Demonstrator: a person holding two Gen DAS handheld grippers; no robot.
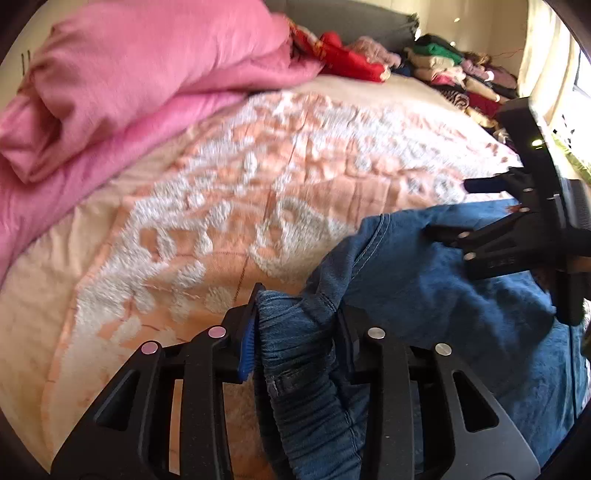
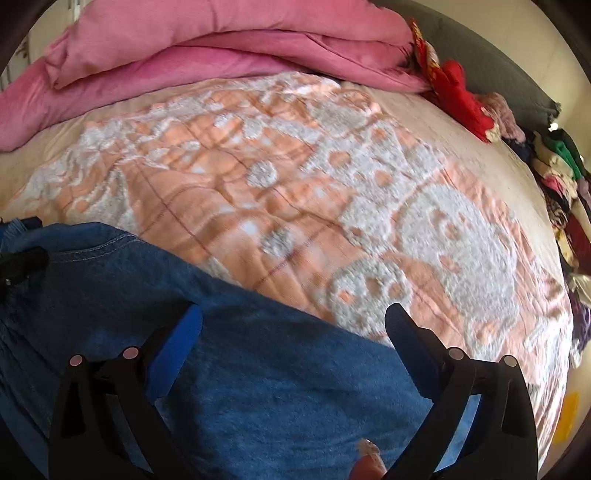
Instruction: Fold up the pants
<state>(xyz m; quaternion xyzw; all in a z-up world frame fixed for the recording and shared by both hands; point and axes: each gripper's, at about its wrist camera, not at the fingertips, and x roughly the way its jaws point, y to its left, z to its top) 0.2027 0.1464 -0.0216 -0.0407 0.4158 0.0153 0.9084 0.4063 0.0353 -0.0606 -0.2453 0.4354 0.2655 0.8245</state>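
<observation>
**Operator:** Denim, right up close. My left gripper (image 1: pixel 295 325) has its black jaws clamped on the gathered, ribbed waistband of the blue denim pants (image 1: pixel 424 295); the cloth bunches between the blue-lined pads (image 1: pixel 246 347).

**Observer:** And the other tool?

**Operator:** My right gripper (image 2: pixel 293 325) stands wide, nothing pinched. Its fingers hover over a flat spread of the same pants (image 2: pixel 258 387), one finger above the denim, the other at the cloth's far edge where the bedspread begins. From the left wrist camera I see that right gripper (image 1: pixel 447 208) coming in from the right edge of the view, over the pants.

**Observer:** Where do the pants lie?

**Operator:** On the near part of the bed, on top of the peach quilted bedspread with fluffy white tufted patterns (image 1: pixel 221 206). A stitched seam runs along the upper denim edge.

**Observer:** Beyond that?

**Operator:** Bare bedspread (image 2: pixel 295 192) stretches away past the denim. Further on, a thick folded pink duvet (image 1: pixel 129 85) sits stacked at the far side. Beside it lies a red garment (image 1: pixel 347 55), then a long heap of mixed folded clothes (image 1: pixel 454 74) running along the far edge, against a grey headboard (image 1: pixel 343 18).
</observation>
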